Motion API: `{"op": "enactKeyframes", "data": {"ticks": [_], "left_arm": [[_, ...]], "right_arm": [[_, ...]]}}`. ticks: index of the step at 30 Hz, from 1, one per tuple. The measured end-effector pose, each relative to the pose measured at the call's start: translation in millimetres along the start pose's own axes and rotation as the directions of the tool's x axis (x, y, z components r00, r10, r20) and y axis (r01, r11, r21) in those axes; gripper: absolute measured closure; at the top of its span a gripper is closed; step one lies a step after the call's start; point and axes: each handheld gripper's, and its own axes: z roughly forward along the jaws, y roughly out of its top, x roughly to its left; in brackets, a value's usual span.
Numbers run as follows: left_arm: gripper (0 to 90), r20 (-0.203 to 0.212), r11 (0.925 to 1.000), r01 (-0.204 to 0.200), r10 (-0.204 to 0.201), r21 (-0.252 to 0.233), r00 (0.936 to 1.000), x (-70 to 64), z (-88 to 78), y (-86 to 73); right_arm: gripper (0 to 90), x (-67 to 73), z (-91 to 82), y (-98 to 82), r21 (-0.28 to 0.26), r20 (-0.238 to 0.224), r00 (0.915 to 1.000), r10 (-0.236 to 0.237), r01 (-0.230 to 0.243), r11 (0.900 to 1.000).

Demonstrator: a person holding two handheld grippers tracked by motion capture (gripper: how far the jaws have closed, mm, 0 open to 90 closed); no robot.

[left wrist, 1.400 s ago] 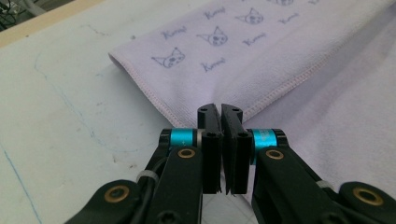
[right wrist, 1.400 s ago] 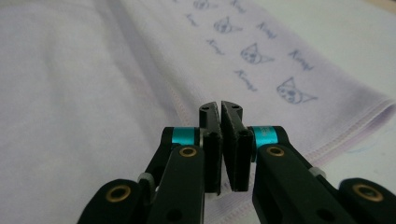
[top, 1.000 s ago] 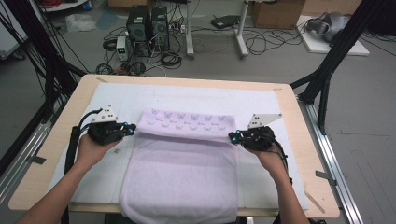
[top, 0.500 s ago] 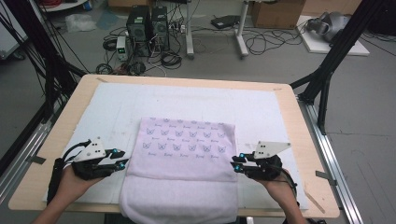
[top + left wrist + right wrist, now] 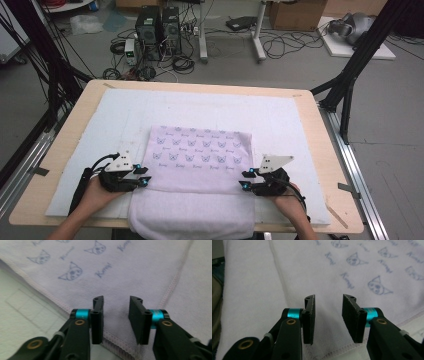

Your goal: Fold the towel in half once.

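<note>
Towel [image 5: 200, 165]: folded on white mat [image 5: 280, 120] | wooden table [image 5: 320, 150] | both tools just parted, empty | cabled floor [image 5: 300, 55]

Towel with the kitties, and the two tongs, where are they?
towel [image 5: 200, 150], high view, on its printed top layer.
left tongs [image 5: 145, 174], high view, between their tips.
right tongs [image 5: 244, 179], high view, between their tips.

The towel [image 5: 200, 165] is light purple with little blue cat faces and blue words. A white mat [image 5: 280, 115] covers the light brown tabletop [image 5: 320, 130]. Each gripper is black and bright blue.
</note>
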Motion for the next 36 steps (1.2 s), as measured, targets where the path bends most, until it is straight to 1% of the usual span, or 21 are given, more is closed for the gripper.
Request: {"op": "enactKeyframes", "data": {"ticks": [1, 2, 3, 4, 5, 8, 9, 10, 11, 13, 14, 15, 19, 21, 24, 26, 29, 30, 31, 33, 36], "left_arm": [[71.3, 0.011, 1.0000, 0.000, 0.000, -0.006, 0.9999, -0.7, 0.3, -0.3], [75.5, 0.011, 1.0000, 0.001, -0.001, -0.006, 0.9999, -1.3, 0.6, -0.2], [78.7, 0.011, 1.0000, -0.009, 0.009, -0.002, 0.9999, -1.9, 0.6, 0.2], [81.6, 0.006, 1.0000, -0.010, 0.010, 0.000, 0.9999, -2.3, 0.8, 0.6], [84.4, 0.006, 1.0000, -0.008, 0.008, -0.002, 1.0000, -2.4, 1.1, 0.9], [87.1, 0.007, 1.0000, -0.003, 0.003, 0.007, 1.0000, -2.0, 0.8, 2.1], [87.5, 0.008, 0.9999, 0.011, -0.011, -0.002, 0.9999, -1.7, 0.9, 1.7], [87.7, 0.008, 0.9999, 0.014, -0.014, -0.001, 0.9999, -1.4, 0.3, 1.8], [87.8, 0.011, 0.9999, 0.013, -0.013, 0.000, 0.9999, -0.8, -0.7, 2.1], [87.9, 0.010, 0.9999, 0.013, -0.013, -0.002, 0.9999, -0.2, -3.7, 3.5], [87.9, 0.010, 0.9998, 0.017, -0.017, -0.009, 0.9998, -0.2, -5.2, 4.3], [87.9, 0.012, 0.9998, 0.014, -0.014, -0.017, 0.9998, 0.1, -8.7, 6.3], [88.1, 0.010, 0.9988, 0.010, -0.010, -0.048, 0.9999, -1.9, -20.8, 15.2], [88.2, 0.010, 0.9979, 0.011, -0.010, -0.064, 0.9999, -3.1, -26.4, 18.6], [88.3, 0.002, 0.9962, 0.003, -0.003, -0.087, 1.0000, -6.4, -38.3, 23.3], [88.3, -0.006, 0.9951, 0.003, -0.003, -0.099, 1.0000, -8.9, -46.3, 25.1], [88.3, -0.016, 0.9935, -0.012, 0.010, -0.113, 0.9998, -14.4, -62.7, 26.6], [88.3, -0.015, 0.9930, -0.010, 0.009, -0.118, 0.9999, -16.9, -66.8, 26.1], [88.3, -0.013, 0.9927, -0.014, 0.012, -0.120, 0.9998, -19.1, -69.6, 25.6], [88.3, 0.000, 0.9931, -0.027, 0.027, -0.114, 0.9996, -28.7, -75.4, 22.1], [87.9, 0.017, 0.9935, -0.043, 0.045, -0.105, 0.9989, -40.7, -76.9, 13.5]], "right_arm": [[65.4, 0.3, 2.0, -1.1, 0.014, -0.006, 1.0000, 0.003, -0.003, 1.000], [67.2, 0.9, 6.4, -2.8, 0.035, -0.017, 0.9999, -0.002, 0.003, 0.999], [69.0, 1.8, 8.6, -3.7, 0.044, -0.014, 0.9999, -0.006, 0.007, 0.999], [72.1, 2.7, 9.6, -4.0, 0.031, -0.013, 0.9999, -0.006, 0.006, 1.000], [75.8, 2.7, 10.0, -3.7, 0.030, -0.016, 0.9998, -0.008, 0.008, 1.000], [82.9, 3.2, 10.4, -2.9, 0.033, -0.021, 0.9997, -0.012, 0.012, 0.999], [84.2, 3.2, 10.5, -2.7, 0.032, -0.021, 0.9997, -0.013, 0.014, 0.999], [85.2, 3.3, 10.4, -2.4, 0.034, -0.019, 0.9997, -0.015, 0.016, 0.999], [85.9, 3.4, 10.3, -2.3, 0.031, -0.024, 0.9996, -0.013, 0.014, 0.999], [86.9, 4.5, 8.8, -1.3, 0.027, -0.014, 0.9996, -0.024, 0.024, 0.999], [86.9, 5.2, 6.9, 0.3, 0.019, -0.008, 0.9996, -0.029, 0.029, 0.999], [87.0, 5.6, 5.5, 1.4, 0.012, -0.014, 0.9996, -0.024, 0.024, 1.000], [87.2, 3.5, -3.6, 7.7, -0.036, -0.005, 0.9998, -0.021, 0.020, 0.999], [87.2, 3.1, -8.4, 10.6, -0.061, -0.006, 0.9999, -0.013, 0.012, 0.998], [87.2, 5.7, -17.5, 16.7, -0.100, -0.002, 0.9998, -0.020, 0.020, 0.995], [87.2, 8.6, -24.8, 20.6, -0.124, 0.005, 0.9995, -0.032, 0.033, 0.992], [87.2, 16.5, -36.3, 25.0, -0.152, 0.003, 0.9991, -0.043, 0.043, 0.987], [87.2, 20.5, -40.4, 25.9, -0.158, -0.001, 0.9991, -0.043, 0.042, 0.986], [87.2, 24.2, -43.3, 26.1, -0.159, -0.007, 0.9990, -0.045, 0.043, 0.986], [87.2, 32.9, -47.5, 25.3, -0.159, -0.019, 0.9981, -0.058, 0.054, 0.986], [86.9, 46.5, -51.2, 20.4, -0.144, -0.041, 0.9965, -0.072, 0.066, 0.987]]}}
